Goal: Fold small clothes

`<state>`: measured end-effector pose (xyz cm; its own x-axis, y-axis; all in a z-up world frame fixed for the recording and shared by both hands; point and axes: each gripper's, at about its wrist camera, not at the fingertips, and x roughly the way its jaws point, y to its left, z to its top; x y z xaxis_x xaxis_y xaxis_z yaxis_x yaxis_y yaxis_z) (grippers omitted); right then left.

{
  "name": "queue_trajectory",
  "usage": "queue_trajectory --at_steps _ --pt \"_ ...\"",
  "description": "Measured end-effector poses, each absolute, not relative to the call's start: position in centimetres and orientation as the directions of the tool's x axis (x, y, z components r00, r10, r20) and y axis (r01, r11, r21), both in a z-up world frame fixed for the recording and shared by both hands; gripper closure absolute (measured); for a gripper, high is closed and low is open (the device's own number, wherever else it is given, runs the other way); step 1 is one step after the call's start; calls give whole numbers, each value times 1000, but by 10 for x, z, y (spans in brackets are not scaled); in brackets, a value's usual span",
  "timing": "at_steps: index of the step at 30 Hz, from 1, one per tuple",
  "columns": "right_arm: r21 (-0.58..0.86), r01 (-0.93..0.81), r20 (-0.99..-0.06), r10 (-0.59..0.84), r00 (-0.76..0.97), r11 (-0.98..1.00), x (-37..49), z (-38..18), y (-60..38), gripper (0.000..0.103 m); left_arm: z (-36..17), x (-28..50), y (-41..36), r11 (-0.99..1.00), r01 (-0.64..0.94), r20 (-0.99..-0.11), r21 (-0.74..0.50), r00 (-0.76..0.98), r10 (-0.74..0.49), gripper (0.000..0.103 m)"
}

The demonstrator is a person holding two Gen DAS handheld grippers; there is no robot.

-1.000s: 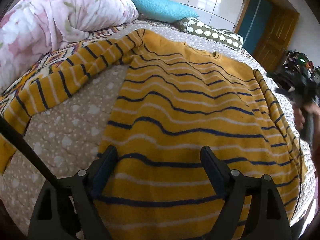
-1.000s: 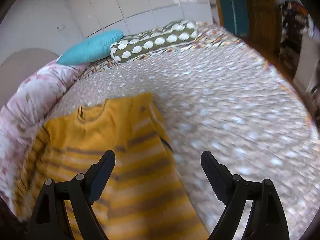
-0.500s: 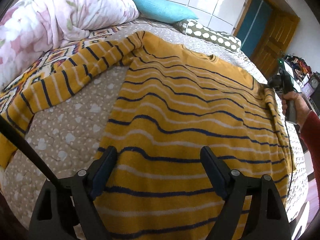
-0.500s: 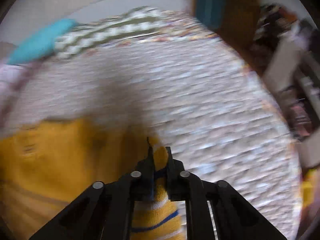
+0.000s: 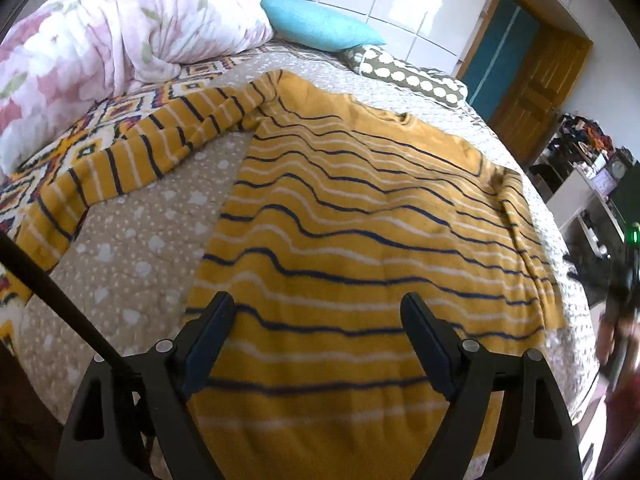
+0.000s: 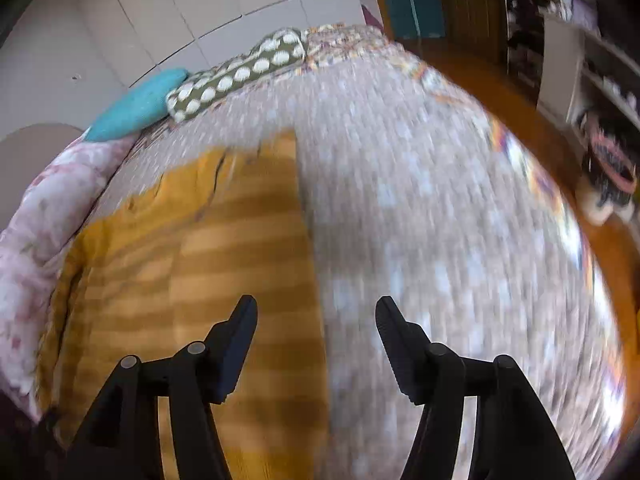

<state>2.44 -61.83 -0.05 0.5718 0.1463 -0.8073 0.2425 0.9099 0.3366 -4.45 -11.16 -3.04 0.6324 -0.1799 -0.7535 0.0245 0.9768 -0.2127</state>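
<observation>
A yellow sweater with navy and white stripes (image 5: 360, 216) lies flat on the bed. Its left sleeve (image 5: 132, 152) stretches out to the left; its right sleeve (image 5: 524, 232) lies folded along the body's right edge. My left gripper (image 5: 316, 328) is open and empty above the sweater's lower part. My right gripper (image 6: 316, 332) is open and empty above the sweater's (image 6: 224, 264) straight right edge; this view is blurred by motion. It also shows as a dark blur at the right edge of the left wrist view (image 5: 624, 280).
The bed has a dotted beige quilt (image 5: 132, 248) (image 6: 432, 240). A pink floral duvet (image 5: 100, 48), a teal pillow (image 5: 320, 24) and a dotted olive pillow (image 5: 408, 76) lie at its head. A wooden door (image 5: 536, 80) and cluttered shelves (image 6: 592, 80) stand to the right.
My right gripper was shut on the right sleeve half a second ago; now it is open and has pulled back. The sleeve lies along the body's right edge. The left gripper has barely moved.
</observation>
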Motion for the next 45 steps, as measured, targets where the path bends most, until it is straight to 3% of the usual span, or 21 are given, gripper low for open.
queue_trajectory --at_steps 8,9,10,11,14,22,28,32,37,45 --pt "399 286 -732 116 671 871 -50 -38 -572 37 -9 -76 -127 977 61 -748 -203 634 -195 19" --pt "422 284 -719 127 684 861 -50 -40 -569 49 -7 -78 -128 977 63 -750 -204 632 -197 19" --pt "451 274 -708 154 690 849 -46 -42 -566 80 -5 -80 -129 977 63 -749 -205 633 -198 19" --pt "505 251 -701 223 678 826 -36 -43 -572 92 -1 -82 -128 977 63 -748 -204 633 -197 19" --pt "545 271 -680 228 697 793 -40 -38 -593 93 12 -87 -120 979 53 -739 -195 649 -182 19" --pt "405 582 -745 -115 657 705 -66 5 -752 93 8 -81 -85 976 -21 -761 -217 629 -156 19" --pt "367 593 -746 -154 648 717 -42 38 -762 94 4 -79 -80 972 -16 -770 -236 614 -177 19" --pt "368 465 -722 -68 689 805 7 68 -716 94 5 -84 -73 970 1 -758 -242 624 -190 19" --pt "366 221 -714 120 689 904 84 89 -585 94 10 -93 -57 969 19 -730 -248 654 -200 19" --pt "343 -60 -767 316 558 937 188 60 -377 93 12 -104 -13 957 8 -694 -291 687 -217 19"
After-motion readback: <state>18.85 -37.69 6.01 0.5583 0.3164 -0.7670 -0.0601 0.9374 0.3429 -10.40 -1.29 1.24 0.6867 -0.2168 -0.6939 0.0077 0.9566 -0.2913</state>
